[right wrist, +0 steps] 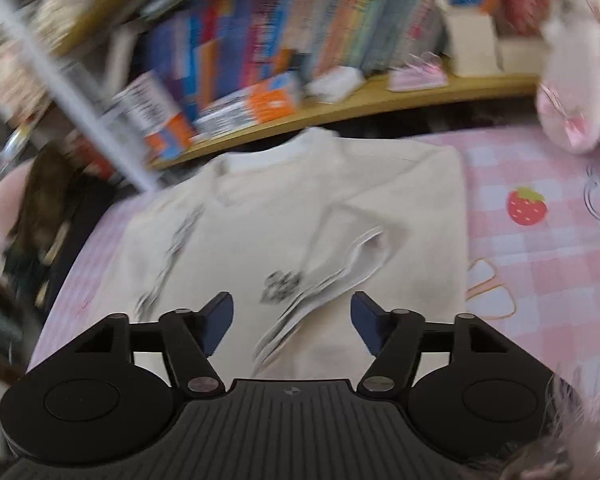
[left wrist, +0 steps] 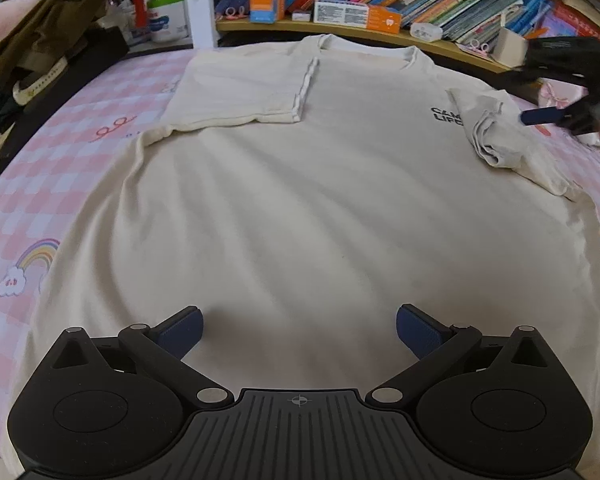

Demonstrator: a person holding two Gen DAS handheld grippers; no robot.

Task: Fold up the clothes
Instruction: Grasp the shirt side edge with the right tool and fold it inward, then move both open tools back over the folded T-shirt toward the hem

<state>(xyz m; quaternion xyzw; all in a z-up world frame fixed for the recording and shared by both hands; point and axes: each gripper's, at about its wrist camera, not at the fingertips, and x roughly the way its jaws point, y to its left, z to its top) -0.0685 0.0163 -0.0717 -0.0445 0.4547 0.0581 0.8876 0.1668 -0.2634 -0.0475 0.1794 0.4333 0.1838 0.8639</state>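
A cream T-shirt (left wrist: 300, 200) lies flat on the pink checked bed cover (left wrist: 32, 184), collar toward the bookshelf. Its left sleeve (left wrist: 244, 88) is folded in over the chest. Its right sleeve (left wrist: 500, 136) lies folded in and rumpled beside black chest lettering (left wrist: 446, 116). My left gripper (left wrist: 300, 332) is open and empty above the shirt's lower part. My right gripper (right wrist: 292, 320) is open and empty just above the rumpled right sleeve (right wrist: 340, 272); that view is motion-blurred. The right gripper also shows at the right edge of the left wrist view (left wrist: 548, 114).
A wooden shelf (left wrist: 340, 34) packed with books and boxes runs along the bed's far side. Dark clothes (left wrist: 48, 32) are piled at the far left. A pink plush toy (right wrist: 572, 92) sits at the far right on the bed cover (right wrist: 540, 280).
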